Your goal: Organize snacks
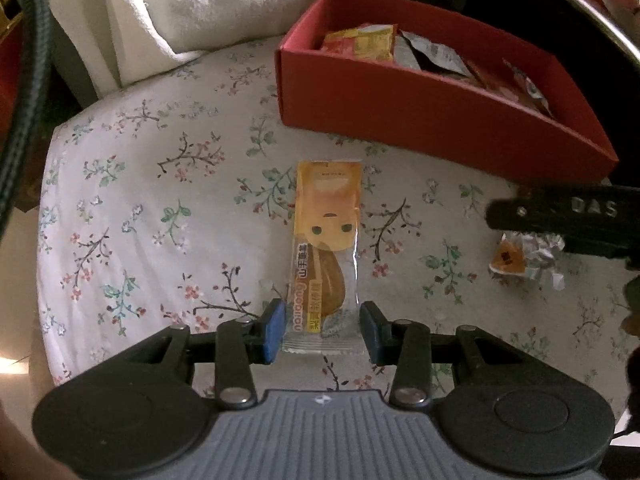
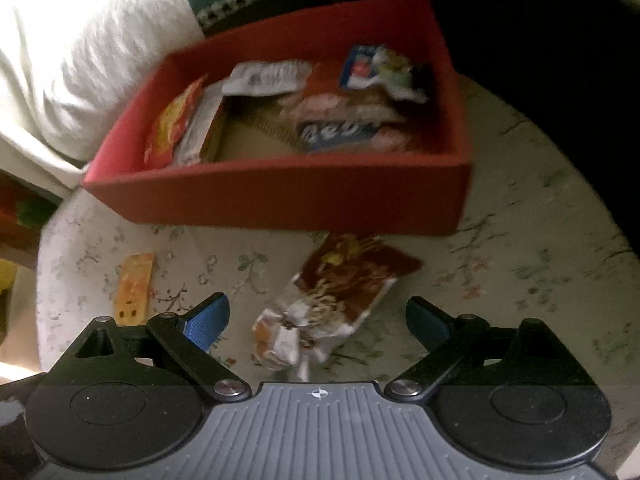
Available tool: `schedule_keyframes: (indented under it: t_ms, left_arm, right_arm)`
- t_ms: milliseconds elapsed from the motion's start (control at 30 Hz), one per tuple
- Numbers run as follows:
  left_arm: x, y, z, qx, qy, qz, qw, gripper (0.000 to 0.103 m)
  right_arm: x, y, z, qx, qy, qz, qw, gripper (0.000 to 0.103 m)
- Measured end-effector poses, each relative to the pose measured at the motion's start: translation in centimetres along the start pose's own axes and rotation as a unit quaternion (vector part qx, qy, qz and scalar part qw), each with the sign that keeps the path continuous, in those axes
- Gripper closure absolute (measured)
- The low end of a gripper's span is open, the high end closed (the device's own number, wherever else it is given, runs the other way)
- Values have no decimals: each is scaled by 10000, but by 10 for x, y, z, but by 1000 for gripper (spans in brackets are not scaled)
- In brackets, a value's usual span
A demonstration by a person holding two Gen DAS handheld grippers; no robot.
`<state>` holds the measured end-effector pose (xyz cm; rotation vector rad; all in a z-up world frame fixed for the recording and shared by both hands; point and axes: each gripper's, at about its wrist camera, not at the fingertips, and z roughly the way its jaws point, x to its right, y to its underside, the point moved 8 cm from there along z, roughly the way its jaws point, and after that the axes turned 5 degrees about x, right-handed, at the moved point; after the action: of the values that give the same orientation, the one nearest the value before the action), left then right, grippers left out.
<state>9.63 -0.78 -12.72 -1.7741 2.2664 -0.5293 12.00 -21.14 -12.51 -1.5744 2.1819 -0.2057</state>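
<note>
Left gripper (image 1: 322, 330) sits low over the floral cloth (image 1: 140, 208), blue pads spread either side of the yellow snack bar (image 1: 326, 248)'s near end, not clearly pinching it. Right gripper (image 2: 318, 320) hangs wide open above a crumpled brown noodle packet (image 2: 340, 300), holding nothing. Farther back, the red box (image 2: 280, 196) holds several snack packets, white fabric (image 1: 224, 0) beyond its left side.

Dim indoor light, fisheye-bent edges; right wrist view motion-blurred, left wrist view sharper.
</note>
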Motion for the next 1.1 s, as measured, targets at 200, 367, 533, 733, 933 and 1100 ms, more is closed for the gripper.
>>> schedule_keyframes:
  t_ms: [200, 367, 533, 733, 933, 1100]
  left_arm:
    - [1, 0, 0, 88, -104, 120, 9998, 66]
    - [-3, 0, 0, 168, -176, 170, 9996, 53]
    - [-17, -1, 9, 189, -391, -12, 9991, 21]
    - [-19, -2, 13, 176, -433, -34, 9989, 10]
    - [-19, -1, 14, 188, -494, -65, 9986, 6]
    - [-16, -2, 13, 313, -624, 151, 9975, 5]
  right_arm:
    - [-15, 9, 9, 373, 563, -154, 9976, 0]
    - [-26, 21, 14, 555, 1077, -807, 9893, 0]
    - [-22, 21, 11, 452, 1063, -747, 9905, 0]
    - [-25, 19, 17, 390, 1033, -835, 9904, 0]
    - [-26, 26, 14, 320, 840, -1250, 9881, 0]
    - [-23, 30, 8, 394, 807, -1390, 9862, 6]
